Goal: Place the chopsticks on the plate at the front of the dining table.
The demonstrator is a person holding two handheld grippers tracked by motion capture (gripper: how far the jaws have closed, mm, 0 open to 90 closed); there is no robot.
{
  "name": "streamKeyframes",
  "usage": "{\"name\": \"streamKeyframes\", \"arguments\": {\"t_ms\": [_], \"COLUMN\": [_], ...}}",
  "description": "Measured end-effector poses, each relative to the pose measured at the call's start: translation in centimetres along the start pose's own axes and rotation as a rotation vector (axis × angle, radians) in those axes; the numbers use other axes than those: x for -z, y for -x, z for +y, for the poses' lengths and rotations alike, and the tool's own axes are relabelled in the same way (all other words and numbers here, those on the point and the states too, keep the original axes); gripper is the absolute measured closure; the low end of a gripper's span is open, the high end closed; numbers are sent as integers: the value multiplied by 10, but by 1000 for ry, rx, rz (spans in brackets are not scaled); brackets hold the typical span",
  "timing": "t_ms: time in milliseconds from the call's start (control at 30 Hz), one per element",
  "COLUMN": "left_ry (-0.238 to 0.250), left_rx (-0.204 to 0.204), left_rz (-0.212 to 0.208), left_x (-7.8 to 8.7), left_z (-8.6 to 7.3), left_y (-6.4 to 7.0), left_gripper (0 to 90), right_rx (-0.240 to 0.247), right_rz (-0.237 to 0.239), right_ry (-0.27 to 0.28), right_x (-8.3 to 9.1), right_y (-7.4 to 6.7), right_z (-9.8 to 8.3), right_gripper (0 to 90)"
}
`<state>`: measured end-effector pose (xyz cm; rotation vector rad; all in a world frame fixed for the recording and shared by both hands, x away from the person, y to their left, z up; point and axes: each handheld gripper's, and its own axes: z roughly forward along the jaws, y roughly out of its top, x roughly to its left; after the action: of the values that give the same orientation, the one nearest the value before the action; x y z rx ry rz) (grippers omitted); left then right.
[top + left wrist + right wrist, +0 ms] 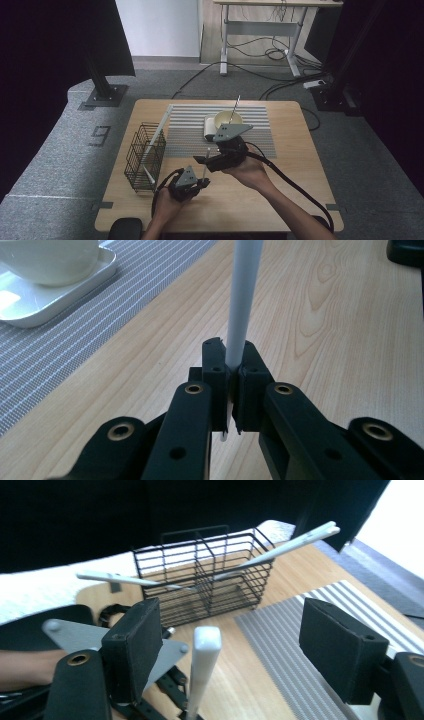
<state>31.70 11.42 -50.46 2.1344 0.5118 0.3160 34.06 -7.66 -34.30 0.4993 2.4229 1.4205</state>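
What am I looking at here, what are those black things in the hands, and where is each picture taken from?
A person at a wooden table holds black tongs in each hand. One picture looks down from above; the other two come from cameras riding on the tongs. The left tongs are shut on a white chopstick that stands upright. The right tongs are open around its top end without pressing it. On the table are a wire basket with more chopsticks, a striped mat and a bowl on a white tray.

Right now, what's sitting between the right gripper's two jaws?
The white chopstick that the left gripper clamps stands between the right gripper's open pads, touching neither, in the right gripper view.
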Motion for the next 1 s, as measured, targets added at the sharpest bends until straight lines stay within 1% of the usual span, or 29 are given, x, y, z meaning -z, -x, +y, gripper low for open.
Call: {"name": "streamKeyframes", "arguments": {"t_ms": [33,67,100,200,300,533,667,700,733,800,833,900,967,1000], "left_ry": [0,1,2,6,15,30,38,38,43,48,58,68,71,71], "left_rx": [0,6,8,14,18,28,30,30,30,29,29,33,32,33], "left_rz": [0,2,3,3,-1,8,14,14,18,22,27,28,30,31], "left_x": [0,1,1,2,4,5,5,5,6,7,8,9,10,10], "left_z": [0,-1,-2,-2,-2,-3,-3,-3,-3,-3,-3,-2,-2,-2], "left_y": [0,0,0,0,-1,-1,-1,-1,-1,-1,-1,-1,-1,-1], "left_gripper": [852,852,852,852,852,852,852,852,852,852,852,852,852,853], "right_rx": [0,17,21,12,-5,-59,-90,-90,-103,-108,-124,-136,-140,-152], "right_rz": [0,-36,-47,-76,-98,-142,-167,-167,-178,-182,-196,-207,-210,-217], "right_ry": [0,-2,-2,2,2,-1,-5,-5,-9,-12,-23,-31,-32,-36], "right_x": [0,1,2,7,12,22,26,26,28,28,30,31,31,32], "right_y": [0,1,3,10,18,39,50,50,55,57,63,67,69,73], "right_z": [0,-1,-2,-5,-9,-25,-37,-37,-43,-45,-52,-57,-58,-63], "right_gripper": [252,252,252,255,253,247,247,247,247,247,247,247,247,247]}}
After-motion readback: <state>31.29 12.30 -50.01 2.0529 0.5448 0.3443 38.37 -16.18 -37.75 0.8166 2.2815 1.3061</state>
